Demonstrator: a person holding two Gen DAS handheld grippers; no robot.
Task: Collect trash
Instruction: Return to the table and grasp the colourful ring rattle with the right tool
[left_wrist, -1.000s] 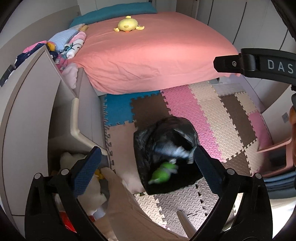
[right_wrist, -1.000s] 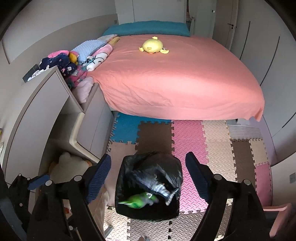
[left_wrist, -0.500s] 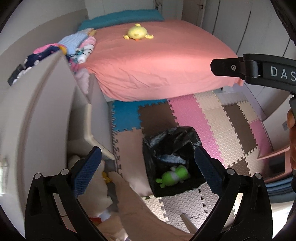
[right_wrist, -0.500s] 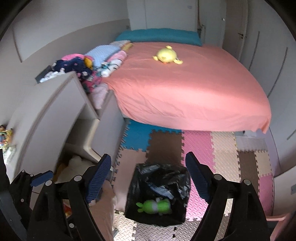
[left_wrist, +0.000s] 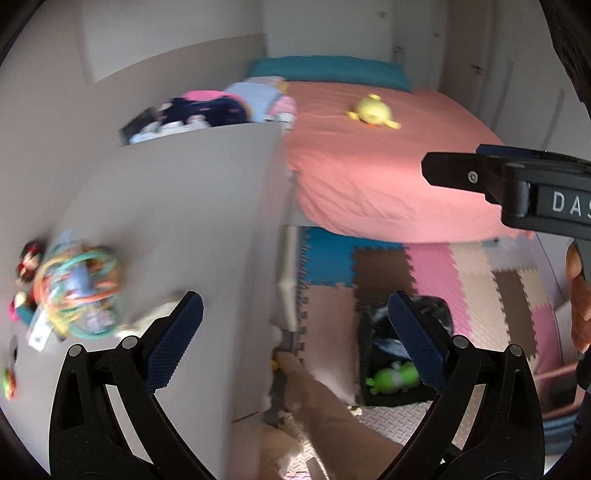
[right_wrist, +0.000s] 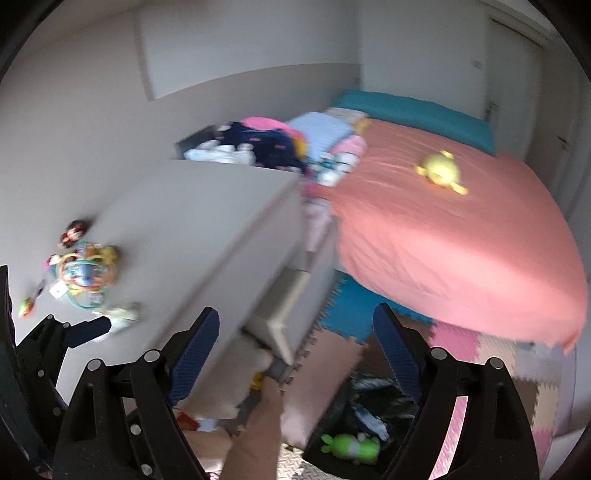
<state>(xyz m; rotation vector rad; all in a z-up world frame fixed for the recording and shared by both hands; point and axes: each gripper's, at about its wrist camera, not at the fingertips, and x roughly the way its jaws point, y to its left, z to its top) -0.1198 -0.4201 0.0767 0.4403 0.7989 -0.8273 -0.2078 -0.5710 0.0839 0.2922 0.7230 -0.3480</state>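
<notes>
A black-lined trash bin (left_wrist: 369, 343) stands on the foam floor mats, with a green toy (left_wrist: 393, 378) and crumpled wrappers in it; it also shows in the right wrist view (right_wrist: 332, 413), with the green toy (right_wrist: 351, 446) inside. My left gripper (left_wrist: 295, 332) is open and empty, held above the grey cabinet top's edge. My right gripper (right_wrist: 295, 347) is open and empty, above the cabinet's front edge. A white crumpled scrap (right_wrist: 123, 314) lies on the cabinet top near a colourful ring toy (right_wrist: 85, 277). The ring toy also shows, blurred, in the left wrist view (left_wrist: 79, 291).
A grey cabinet (left_wrist: 184, 229) fills the left, with small toys at its left end. A bed with a pink sheet (left_wrist: 369, 177) and a yellow plush (left_wrist: 373, 114) lies behind. Folded clothes (right_wrist: 266, 144) pile beside the bed. Coloured foam mats (left_wrist: 472, 273) cover the floor.
Both grippers have swung up and left, away from the bin, so the cabinet top and its toys have come into view. Both stay open and empty.
</notes>
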